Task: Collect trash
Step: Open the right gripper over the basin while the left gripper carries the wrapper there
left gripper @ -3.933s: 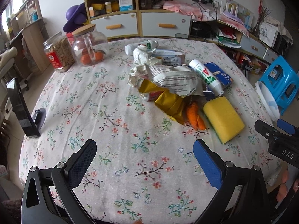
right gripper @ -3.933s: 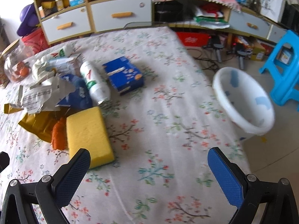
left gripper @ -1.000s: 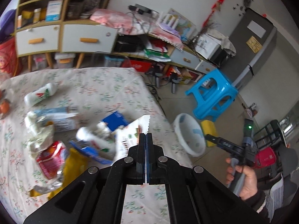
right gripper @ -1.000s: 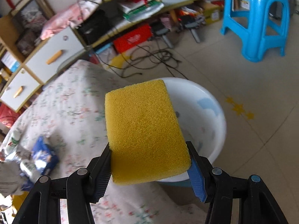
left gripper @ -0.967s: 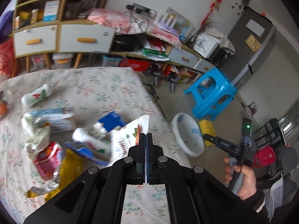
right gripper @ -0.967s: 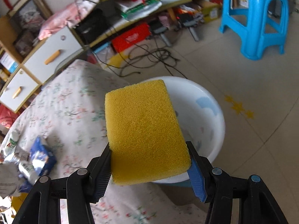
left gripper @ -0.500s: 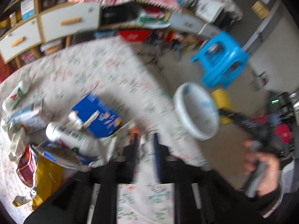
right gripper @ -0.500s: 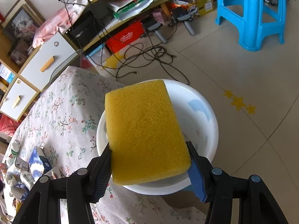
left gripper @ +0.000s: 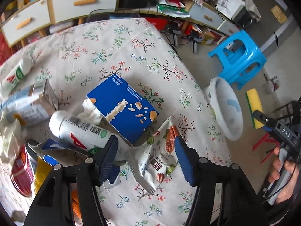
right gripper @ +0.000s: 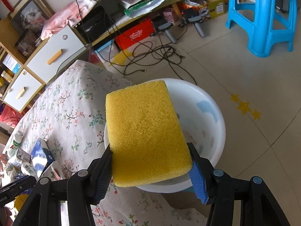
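My right gripper [right gripper: 150, 166] is clamped on the yellow sponge [right gripper: 145, 131], held over the white basin [right gripper: 205, 116] on the floor. The sponge is soft and light and dents under the pads; I grip its long sides. My left gripper [left gripper: 145, 153] has just been opening, jaws apart with nothing pressed, over the snack wrapper [left gripper: 160, 158] on the table [left gripper: 116, 45]. The wrapper is thin, crinkly and slippery, so I'd pinch a crumpled edge. The blue carton [left gripper: 123, 107] sits at 11 o'clock from it, the white bottle [left gripper: 79, 130] at 9. The trash pile at far left is blurred and cut off; the basin's inside is mostly hidden by the sponge.
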The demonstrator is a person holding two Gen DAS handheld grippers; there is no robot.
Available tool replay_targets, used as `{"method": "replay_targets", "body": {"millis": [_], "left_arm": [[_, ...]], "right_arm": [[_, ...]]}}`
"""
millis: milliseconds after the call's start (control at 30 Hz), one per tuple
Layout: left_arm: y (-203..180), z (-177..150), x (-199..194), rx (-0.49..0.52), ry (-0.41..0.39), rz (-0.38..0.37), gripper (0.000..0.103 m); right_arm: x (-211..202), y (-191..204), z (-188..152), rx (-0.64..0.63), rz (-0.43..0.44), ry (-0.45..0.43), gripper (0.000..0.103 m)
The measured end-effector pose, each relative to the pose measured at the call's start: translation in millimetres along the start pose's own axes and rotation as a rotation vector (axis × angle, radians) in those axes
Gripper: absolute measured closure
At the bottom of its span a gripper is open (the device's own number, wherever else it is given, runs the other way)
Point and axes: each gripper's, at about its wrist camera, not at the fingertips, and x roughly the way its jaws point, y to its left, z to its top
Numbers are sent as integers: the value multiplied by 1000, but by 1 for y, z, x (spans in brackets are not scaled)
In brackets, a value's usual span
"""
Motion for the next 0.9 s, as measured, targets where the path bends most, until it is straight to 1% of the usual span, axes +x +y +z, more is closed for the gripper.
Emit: {"method": "replay_targets", "body": {"millis": [33,100,200,300,433,467,500,567,633,700,733,800,900], "left_arm": [[-2,2,2,16,7,4,42],[-6,3,5,54,32,6,48],[-16,0,10,134,56,34,51],[-23,-2,16,187,75,63,54],[-32,-4,20,241,93,81,57],[-34,-5,21,250,101,77,63],[-34,-7,22,255,109,72,73],[-36,-11,28,266,143,61,81],[-39,-17,32,292,147,98,84],[-41,-19,31,298,135,109,87],[-41,-19,30,291,130,102,88],[-41,-18,24,269,114,68,94],[-47,-15,8,256,72,17,97]], "right_arm": [[0,1,0,-1,-1,1,40],[1,1,0,-4,-1,4,40],[0,1,-1,-7,-3,5,40],[-1,1,-2,-7,-5,4,40],[-1,0,-2,-6,-6,5,40],[-1,0,-2,-7,-5,5,40],[-1,0,-3,-8,-6,4,40],[-2,0,-3,-12,-7,3,40],[-2,-1,-4,-14,-6,4,40],[-2,-1,-4,-13,-5,5,40],[-3,-1,-4,-13,-5,5,40],[-3,-2,-4,-12,-5,4,40],[-4,-4,-3,-6,-4,2,40]]}}
